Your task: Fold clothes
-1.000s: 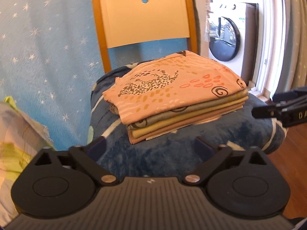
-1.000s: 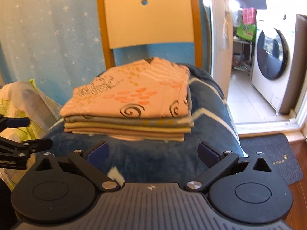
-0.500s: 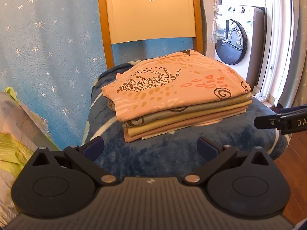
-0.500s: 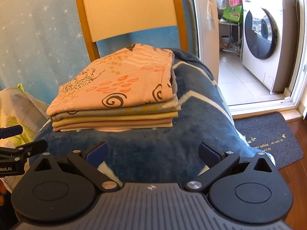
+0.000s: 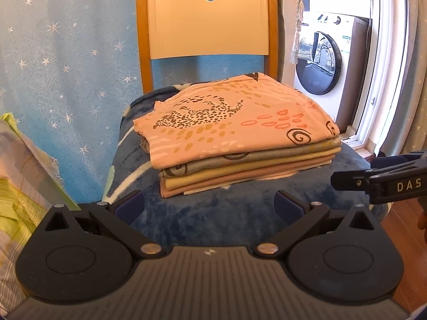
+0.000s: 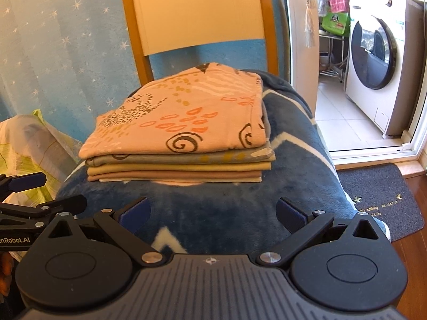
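Stack of folded clothes (image 5: 240,138), seen from both wrist cameras. The stack lies on a blue blanket (image 5: 213,213) draped over the seat of a wooden chair (image 5: 208,16), towards the rear of the seat and close to the chair back. About 5 layers can be counted at the near edge: a peach top garment (image 6: 184,117) printed with a spotted animal and spirals, then grey, yellow, tan and pale layers beneath. The edges line up closely, and the top face lies flat.

Progress, as a judgement: the stacked pieces look finished, with nothing held and no garment spread open. A crumpled yellow-green fabric (image 5: 18,186) lies at the far left; whether it is laundry awaiting folding cannot be told.

Orientation: the long axis of the stack runs roughly across the seat, left to right, slightly skewed, so that in the left view the right end sits farther back. Folded edges face the cameras; the printed animal's tail points right.

Left gripper (image 5: 210,205): fingers spread wide, empty, hovering before the stack's near-left corner. Right gripper (image 6: 212,212): likewise wide and empty, before the near edge. Each shows at the edge of the other's view. Beyond, a washing machine (image 6: 373,53) and a doormat (image 6: 381,194).
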The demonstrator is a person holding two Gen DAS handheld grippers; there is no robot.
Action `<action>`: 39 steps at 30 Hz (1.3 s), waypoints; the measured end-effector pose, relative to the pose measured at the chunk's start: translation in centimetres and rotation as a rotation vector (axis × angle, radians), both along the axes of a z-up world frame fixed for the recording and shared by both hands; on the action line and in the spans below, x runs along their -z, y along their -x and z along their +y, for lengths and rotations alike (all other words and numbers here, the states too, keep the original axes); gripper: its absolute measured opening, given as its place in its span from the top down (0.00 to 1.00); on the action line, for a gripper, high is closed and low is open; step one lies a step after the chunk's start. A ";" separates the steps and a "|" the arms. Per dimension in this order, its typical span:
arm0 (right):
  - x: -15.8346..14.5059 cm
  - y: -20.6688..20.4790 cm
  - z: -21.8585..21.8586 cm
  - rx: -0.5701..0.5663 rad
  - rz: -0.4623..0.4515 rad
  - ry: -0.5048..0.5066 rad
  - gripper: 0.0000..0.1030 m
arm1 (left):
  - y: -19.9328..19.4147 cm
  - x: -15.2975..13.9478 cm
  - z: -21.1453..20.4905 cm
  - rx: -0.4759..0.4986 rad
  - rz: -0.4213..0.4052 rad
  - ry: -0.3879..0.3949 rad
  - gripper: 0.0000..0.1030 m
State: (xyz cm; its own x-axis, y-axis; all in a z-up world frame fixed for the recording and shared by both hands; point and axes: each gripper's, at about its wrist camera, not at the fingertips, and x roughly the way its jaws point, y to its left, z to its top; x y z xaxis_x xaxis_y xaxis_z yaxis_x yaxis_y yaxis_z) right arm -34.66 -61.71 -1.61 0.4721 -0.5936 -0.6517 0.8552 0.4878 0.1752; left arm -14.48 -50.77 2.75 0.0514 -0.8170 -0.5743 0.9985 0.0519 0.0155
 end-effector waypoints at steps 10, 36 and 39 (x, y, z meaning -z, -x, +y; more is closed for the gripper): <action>-0.3 -0.7 1.4 0.013 0.049 -0.027 0.00 | 0.0 -0.7 1.1 -0.018 0.013 0.005 0.01; -4.1 0.8 5.0 0.073 0.032 -0.054 0.00 | 0.1 -4.4 5.6 -0.069 0.050 0.039 0.01; -4.6 0.8 5.8 0.078 0.051 -0.033 0.00 | 0.0 -4.5 5.9 -0.069 0.062 0.039 0.01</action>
